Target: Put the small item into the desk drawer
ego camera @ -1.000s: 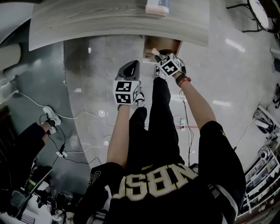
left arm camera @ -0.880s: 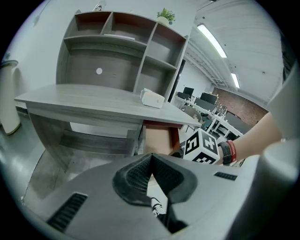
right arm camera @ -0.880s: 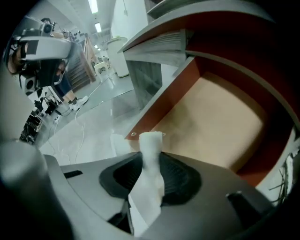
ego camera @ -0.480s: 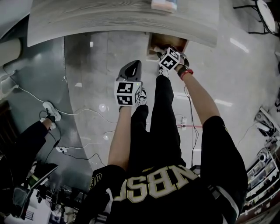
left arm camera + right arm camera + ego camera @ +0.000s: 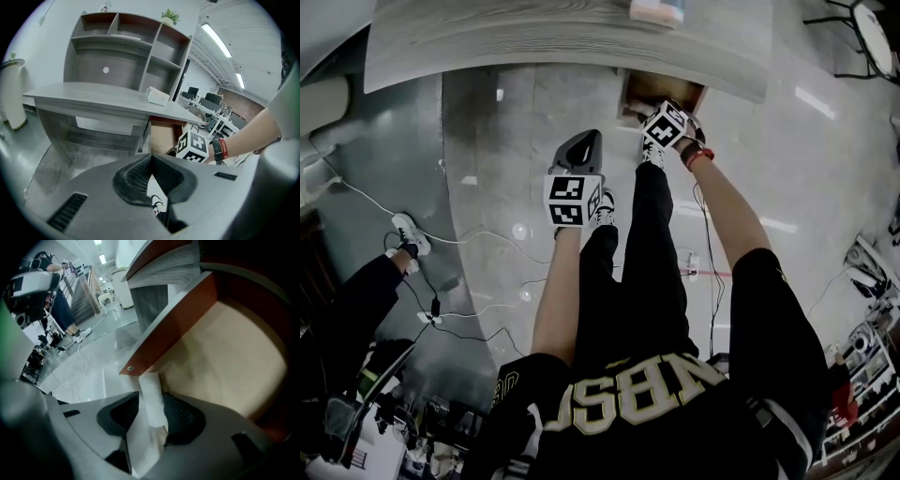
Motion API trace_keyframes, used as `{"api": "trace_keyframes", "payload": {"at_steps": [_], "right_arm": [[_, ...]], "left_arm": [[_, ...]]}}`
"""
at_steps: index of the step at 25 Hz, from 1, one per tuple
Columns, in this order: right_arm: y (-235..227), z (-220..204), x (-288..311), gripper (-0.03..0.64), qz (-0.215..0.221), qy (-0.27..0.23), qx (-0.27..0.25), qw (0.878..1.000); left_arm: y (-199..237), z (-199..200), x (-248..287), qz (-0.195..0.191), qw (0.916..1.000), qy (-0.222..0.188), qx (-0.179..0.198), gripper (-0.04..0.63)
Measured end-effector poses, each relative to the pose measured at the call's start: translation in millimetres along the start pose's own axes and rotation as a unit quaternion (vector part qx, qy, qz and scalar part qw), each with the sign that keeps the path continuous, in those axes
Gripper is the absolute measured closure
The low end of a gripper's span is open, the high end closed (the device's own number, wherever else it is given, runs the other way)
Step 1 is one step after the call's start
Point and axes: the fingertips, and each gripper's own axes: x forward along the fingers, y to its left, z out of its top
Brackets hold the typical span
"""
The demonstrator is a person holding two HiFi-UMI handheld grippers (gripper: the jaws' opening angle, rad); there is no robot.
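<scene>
The small item is a white roll standing up between the jaws of my right gripper, over the open desk drawer with its pale bottom and red-brown side wall. The jaws are opening and the roll is still between them. In the head view the right gripper reaches into the drawer under the desk edge, and its tips are hidden there. My left gripper hangs shut and empty over the floor, short of the desk. In its own view the left gripper has its pads meeting.
The grey desk carries a white box and a shelf unit. My legs and shoes stand below the grippers. Cables run over the glossy floor. Another person sits at the left.
The right gripper has moved a little further into the drawer since a second ago. The left gripper has stayed where it was.
</scene>
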Motion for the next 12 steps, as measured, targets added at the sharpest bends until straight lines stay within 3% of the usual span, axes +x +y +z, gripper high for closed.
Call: {"api": "trace_keyframes", "payload": {"at_steps": [3, 7, 12], "right_arm": [[0, -2, -16, 0.445, -0.010, -0.012, 0.032, 0.999], [0, -10, -46, 0.445, -0.014, -0.044, 0.123, 0.991], [13, -16, -87, 0.445, -0.026, -0.085, 0.167, 0.982]], "left_arm": [[-2, 3, -6, 0.000, 1.0000, -0.001, 0.000, 0.583], [-9, 12, -13, -0.004, 1.0000, -0.007, 0.003, 0.583], [-22, 27, -27, -0.012, 0.9997, -0.018, 0.012, 0.583]]}}
